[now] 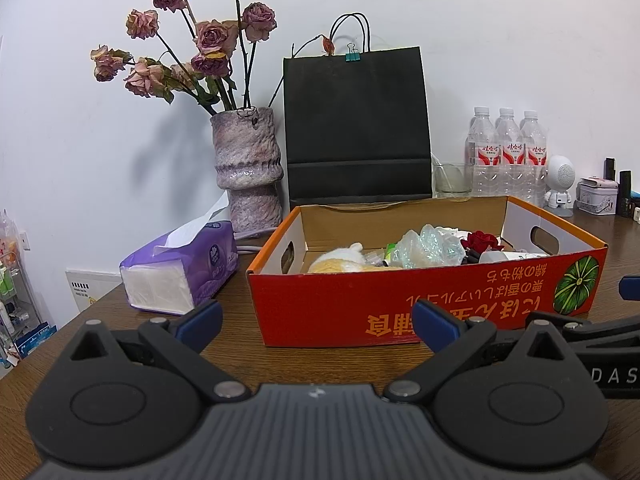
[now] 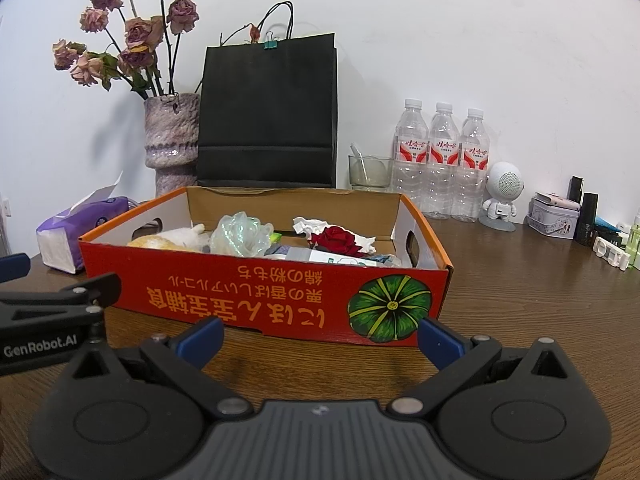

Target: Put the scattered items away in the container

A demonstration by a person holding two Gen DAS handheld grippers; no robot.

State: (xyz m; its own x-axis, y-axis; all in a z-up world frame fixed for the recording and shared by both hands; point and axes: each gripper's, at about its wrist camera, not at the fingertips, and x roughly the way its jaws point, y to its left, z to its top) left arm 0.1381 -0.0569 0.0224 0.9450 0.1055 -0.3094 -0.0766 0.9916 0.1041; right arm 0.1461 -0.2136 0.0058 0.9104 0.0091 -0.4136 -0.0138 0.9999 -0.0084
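A red and orange cardboard box with a pumpkin picture stands on the brown wooden table. Inside it lie a yellow and white plush toy, a crumpled clear plastic bag, a red fabric rose and several small packets. My left gripper hangs open just in front of the box's front wall, nothing between its blue fingertips. My right gripper is open too, empty, near the box's front right corner. Each gripper shows at the edge of the other's view.
Behind the box stand a black paper bag, a purple vase of dried roses, a glass and three water bottles. A purple tissue pack lies left; a white speaker figure and small cosmetics right.
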